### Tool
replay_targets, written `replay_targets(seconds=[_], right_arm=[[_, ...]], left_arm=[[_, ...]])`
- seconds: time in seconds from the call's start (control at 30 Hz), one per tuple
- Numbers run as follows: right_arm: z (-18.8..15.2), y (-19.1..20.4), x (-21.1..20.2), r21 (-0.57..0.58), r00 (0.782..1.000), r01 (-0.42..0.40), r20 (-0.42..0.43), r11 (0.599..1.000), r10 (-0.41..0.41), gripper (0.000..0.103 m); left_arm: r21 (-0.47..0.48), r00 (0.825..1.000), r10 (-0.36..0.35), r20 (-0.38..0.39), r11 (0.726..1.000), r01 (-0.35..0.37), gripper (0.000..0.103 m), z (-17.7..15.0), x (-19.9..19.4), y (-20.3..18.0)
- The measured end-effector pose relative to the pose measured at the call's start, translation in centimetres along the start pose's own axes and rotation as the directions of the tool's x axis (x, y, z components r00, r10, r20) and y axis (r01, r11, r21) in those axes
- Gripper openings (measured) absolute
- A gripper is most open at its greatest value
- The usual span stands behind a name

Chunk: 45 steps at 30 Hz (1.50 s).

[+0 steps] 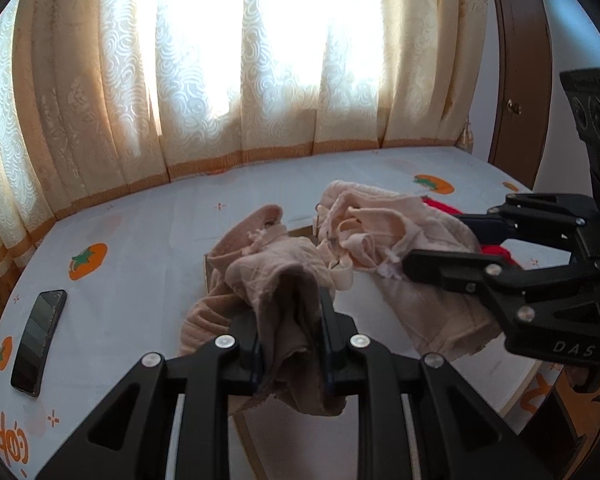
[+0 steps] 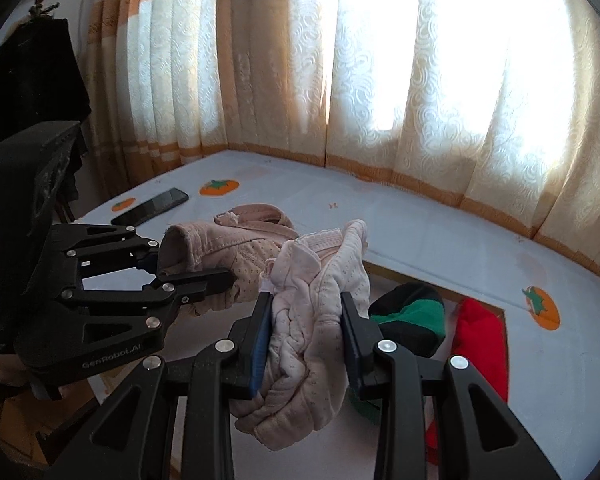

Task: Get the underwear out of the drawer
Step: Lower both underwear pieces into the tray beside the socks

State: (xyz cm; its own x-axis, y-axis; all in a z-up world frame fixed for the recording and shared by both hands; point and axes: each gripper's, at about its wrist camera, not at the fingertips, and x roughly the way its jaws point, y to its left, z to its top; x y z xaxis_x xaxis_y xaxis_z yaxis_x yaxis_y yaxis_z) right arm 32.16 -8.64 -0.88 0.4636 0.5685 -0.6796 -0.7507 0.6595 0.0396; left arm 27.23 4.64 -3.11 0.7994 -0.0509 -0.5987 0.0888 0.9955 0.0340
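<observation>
Black "GenRobot.AI" left hand-held gripper (image 2: pixel 204 276) and right hand-held gripper (image 2: pixel 306 312) each clamp beige underwear (image 2: pixel 300 344).

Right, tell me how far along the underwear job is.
Done: nothing looks laid down yet.
In hand: the left gripper is clamped on a beige piece of underwear, the right gripper on a pale pink piece, both lifted above the opening.
Left: setting both on the persimmon-print cover; the red garment and green-and-black garment lie in the opening.

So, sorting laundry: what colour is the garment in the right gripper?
Pale pink garment, dotted texture; clearest in the right wrist view.
</observation>
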Motion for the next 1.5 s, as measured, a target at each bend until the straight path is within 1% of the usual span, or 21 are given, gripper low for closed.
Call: replay_targets(seconds=[0.17, 0.27, 0.37, 0.43, 0.5, 0.8, 0.9, 0.93, 0.97, 1.3, 1.5], right_arm=[[0.3, -0.1, 1.9, 0.009, 0.997, 0.007, -0.071, 1.000, -0.006, 0.035], [0.5, -0.1, 3.1, 0.007, 0.993, 0.019, -0.114, 1.000, -0.018, 0.035], [0.5, 0.1, 3.7, 0.003, 0.991, 0.025, -0.132, 1.000, -0.024, 0.035], [0.3, 0.1, 4.1, 0.004, 0.989, 0.028, -0.144, 1.000, -0.027, 0.035], [-0.1, 0.0, 4.6, 0.004, 0.986, 0.033, -0.164, 0.999, -0.032, 0.035], [-0.6, -0.6, 5.2, 0.032, 0.987, 0.031, -0.161, 0.999, -0.026, 0.036], [-0.6, -0.5, 5.6, 0.035, 0.986, 0.030, -0.165, 0.999, -0.024, 0.036], [-0.6, -0.5, 5.7, 0.037, 0.985, 0.028, -0.168, 0.999, -0.022, 0.036], [-0.6, -0.6, 5.9, 0.039, 0.985, 0.029, -0.170, 0.999, -0.021, 0.036], [-0.9, -1.0, 6.2, 0.064, 0.984, 0.028, -0.176, 0.998, -0.016, 0.038], [-1.1, -1.4, 5.9, 0.078, 0.986, 0.034, -0.164, 0.996, -0.021, 0.046]], left_arm=[[0.007, 0.999, -0.005, -0.045, 1.000, 0.005, 0.020, 0.2, 1.2, 0.1], [0.007, 0.998, -0.006, -0.060, 1.000, 0.006, 0.020, 0.5, 1.6, 0.1], [0.006, 0.997, -0.007, -0.080, 1.000, 0.007, 0.020, 0.7, 2.3, 0.2], [-0.013, 0.995, -0.019, -0.093, 1.000, 0.018, 0.020, 0.6, 2.7, 0.4], [-0.007, 0.994, -0.022, -0.111, 1.000, 0.021, 0.020, 0.5, 3.1, 0.3], [0.016, 0.990, -0.012, -0.137, 1.000, 0.014, 0.020, -0.1, 3.9, -0.3], [0.013, 0.989, -0.013, -0.146, 1.000, 0.015, 0.023, -0.2, 4.1, -0.4], [0.014, 0.988, -0.013, -0.154, 1.000, 0.016, 0.026, -0.3, 4.2, -0.4], [0.014, 0.986, -0.016, -0.163, 1.000, 0.018, 0.026, -0.4, 4.3, -0.5], [0.008, 0.986, -0.016, -0.166, 1.000, 0.017, 0.028, -0.7, 4.5, -0.5], [-0.006, 0.987, -0.010, -0.160, 1.000, 0.009, 0.034, -0.8, 4.4, -0.2]])
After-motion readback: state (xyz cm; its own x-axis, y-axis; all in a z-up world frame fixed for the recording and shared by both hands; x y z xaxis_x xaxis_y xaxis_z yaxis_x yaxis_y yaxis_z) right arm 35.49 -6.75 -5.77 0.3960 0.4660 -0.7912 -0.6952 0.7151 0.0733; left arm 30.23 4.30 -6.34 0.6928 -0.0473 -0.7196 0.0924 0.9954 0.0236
